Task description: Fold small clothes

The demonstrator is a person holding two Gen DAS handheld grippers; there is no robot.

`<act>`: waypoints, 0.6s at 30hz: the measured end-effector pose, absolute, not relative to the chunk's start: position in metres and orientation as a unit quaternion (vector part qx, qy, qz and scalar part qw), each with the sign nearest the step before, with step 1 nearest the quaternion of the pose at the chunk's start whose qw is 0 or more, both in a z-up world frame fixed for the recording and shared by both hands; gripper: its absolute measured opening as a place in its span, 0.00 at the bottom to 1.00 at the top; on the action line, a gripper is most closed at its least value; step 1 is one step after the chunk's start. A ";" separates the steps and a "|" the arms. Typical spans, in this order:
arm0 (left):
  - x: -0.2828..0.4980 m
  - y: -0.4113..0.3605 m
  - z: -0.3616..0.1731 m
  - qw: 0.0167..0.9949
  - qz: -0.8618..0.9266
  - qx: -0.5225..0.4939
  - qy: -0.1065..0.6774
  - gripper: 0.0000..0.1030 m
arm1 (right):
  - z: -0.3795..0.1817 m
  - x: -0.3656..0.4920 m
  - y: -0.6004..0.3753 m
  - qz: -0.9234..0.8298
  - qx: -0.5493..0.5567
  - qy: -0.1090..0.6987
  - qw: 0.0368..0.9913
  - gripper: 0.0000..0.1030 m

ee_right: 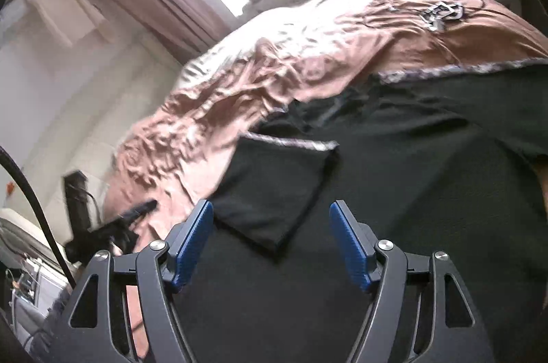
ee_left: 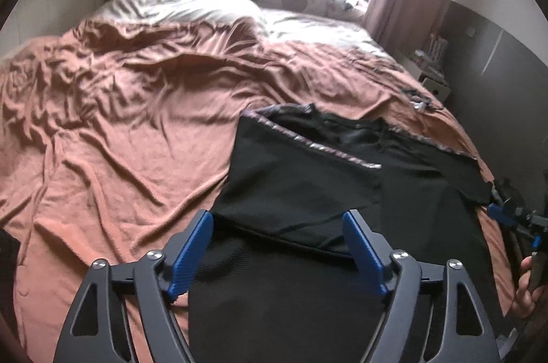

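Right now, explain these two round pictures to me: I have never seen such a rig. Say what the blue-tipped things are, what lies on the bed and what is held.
There is no robot here. A person holds a hand tool with two fingers in each hand, and a wide-angle camera on each tool looks forward along its blue pads. One picture comes from the left tool, the other from the right tool. Both stand open and hold nothing. Below them a black garment with a pale patterned trim lies on a bed with a rumpled brown sheet; one sleeve is already folded inward over it. At the right edge of the left view you see the other tool and the hand holding it.
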State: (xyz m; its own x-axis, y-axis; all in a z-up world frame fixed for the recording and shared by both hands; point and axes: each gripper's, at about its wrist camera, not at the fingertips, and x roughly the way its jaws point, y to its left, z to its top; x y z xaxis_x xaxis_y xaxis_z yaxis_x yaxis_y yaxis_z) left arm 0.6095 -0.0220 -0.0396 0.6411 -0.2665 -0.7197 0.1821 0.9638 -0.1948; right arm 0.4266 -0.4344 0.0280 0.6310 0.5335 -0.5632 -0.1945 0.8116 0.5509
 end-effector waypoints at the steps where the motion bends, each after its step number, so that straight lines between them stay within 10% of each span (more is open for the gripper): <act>1: 0.602 -0.026 -0.034 0.909 -0.127 -0.047 0.394 0.79 | 0.027 0.421 -0.440 0.203 0.235 0.384 0.869 0.68; 7: 0.574 -0.043 -0.017 0.915 -0.130 -0.026 0.381 0.79 | 0.031 0.384 -0.473 0.185 0.281 0.378 0.862 0.84; 18: 0.556 -0.047 -0.003 0.917 -0.131 -0.043 0.375 0.81 | 0.008 0.348 -0.484 0.171 0.274 0.408 0.854 0.85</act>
